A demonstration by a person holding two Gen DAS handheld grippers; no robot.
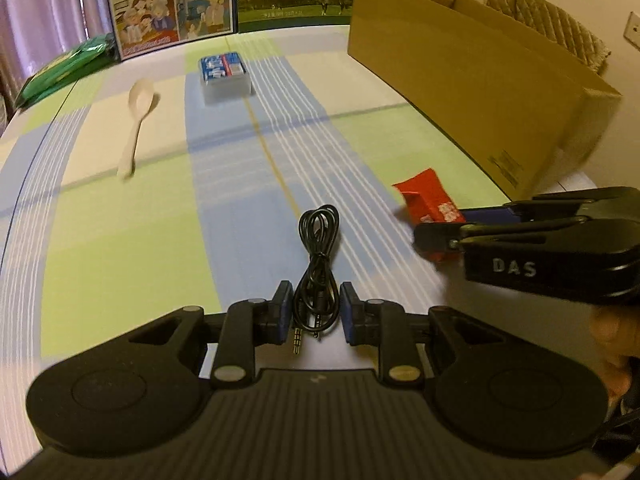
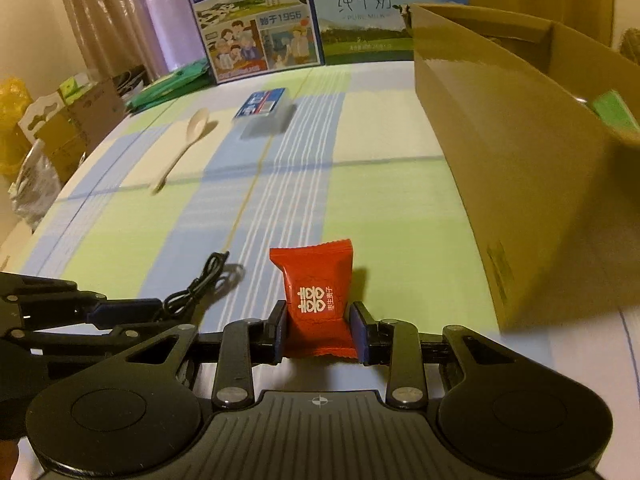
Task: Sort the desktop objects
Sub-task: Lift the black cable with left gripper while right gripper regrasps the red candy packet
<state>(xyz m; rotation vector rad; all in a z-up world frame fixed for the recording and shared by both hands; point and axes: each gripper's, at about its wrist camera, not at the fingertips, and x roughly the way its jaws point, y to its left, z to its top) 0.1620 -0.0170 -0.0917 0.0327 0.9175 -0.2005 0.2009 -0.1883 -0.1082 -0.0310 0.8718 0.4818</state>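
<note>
My left tongs [image 1: 314, 312] straddled the black cable [image 1: 316, 256] without pinching it; my right tongs [image 2: 319, 334], right of that cable, clamped the red sachet [image 2: 316, 300].

Red candy packet [image 1: 430, 196] half hidden behind right gripper [image 1: 436, 224] in left wrist view, print unreadable there. Cardboard box [image 2: 500, 152] ran off right edge, inside mostly out of sight, only a green corner [image 2: 614, 110] peeked out, couldn't tell what. Spoon [image 1: 138, 120] and tissue pack [image 2: 264, 114] were motion-smeared. Milk cartons [image 1: 176, 4] cropped at top. Cable [image 2: 200, 284] partly behind left gripper [image 2: 132, 312].
</note>
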